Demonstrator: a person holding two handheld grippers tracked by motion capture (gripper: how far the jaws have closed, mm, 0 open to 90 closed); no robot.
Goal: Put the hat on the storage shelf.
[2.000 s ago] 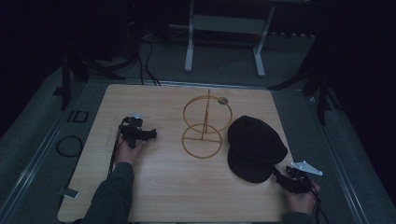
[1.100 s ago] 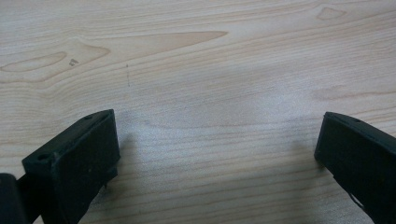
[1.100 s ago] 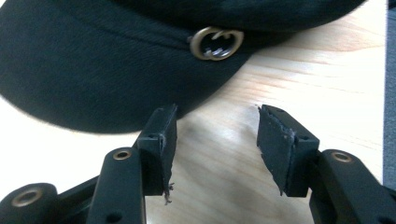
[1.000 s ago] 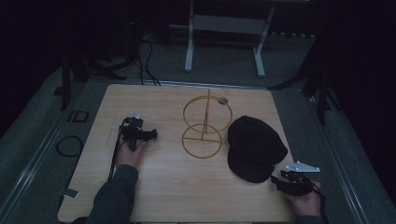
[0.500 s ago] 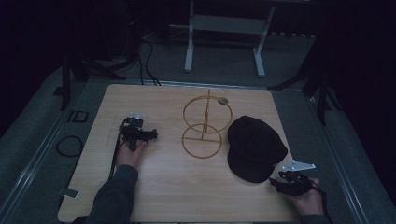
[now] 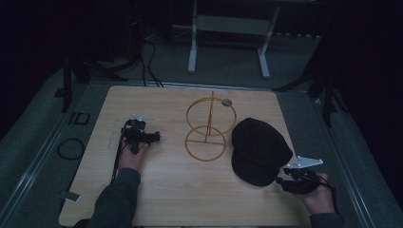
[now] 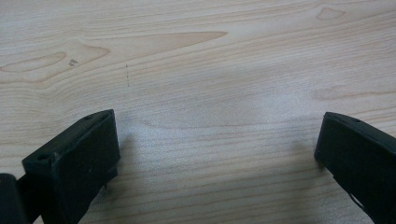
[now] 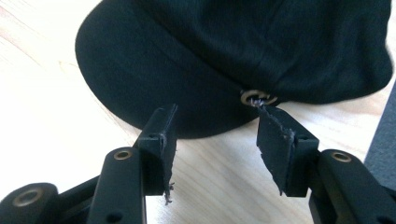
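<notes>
In the high view, a light wooden table (image 6: 190,190) is seen bearing a gold wire stand of two rings on a thin upright post (image 6: 209,129) near its middle. A black fabric cap with a short brim (image 6: 259,149) lies flat just to the right of the stand. The left gripper (image 6: 151,137) is held low over the table's left part, well apart from the stand. The right gripper (image 6: 284,183) is held at the cap's near right edge.

In the left gripper view, the black jaws are spread wide over bare wood grain (image 7: 210,93), with nothing between them.

In the right gripper view, the right gripper (image 8: 215,135) is parted, its jaws set just before the cap's brim (image 8: 140,79). A small brass ring (image 8: 254,97) on the cap sits at the right jaw's tip; nothing is gripped.
</notes>
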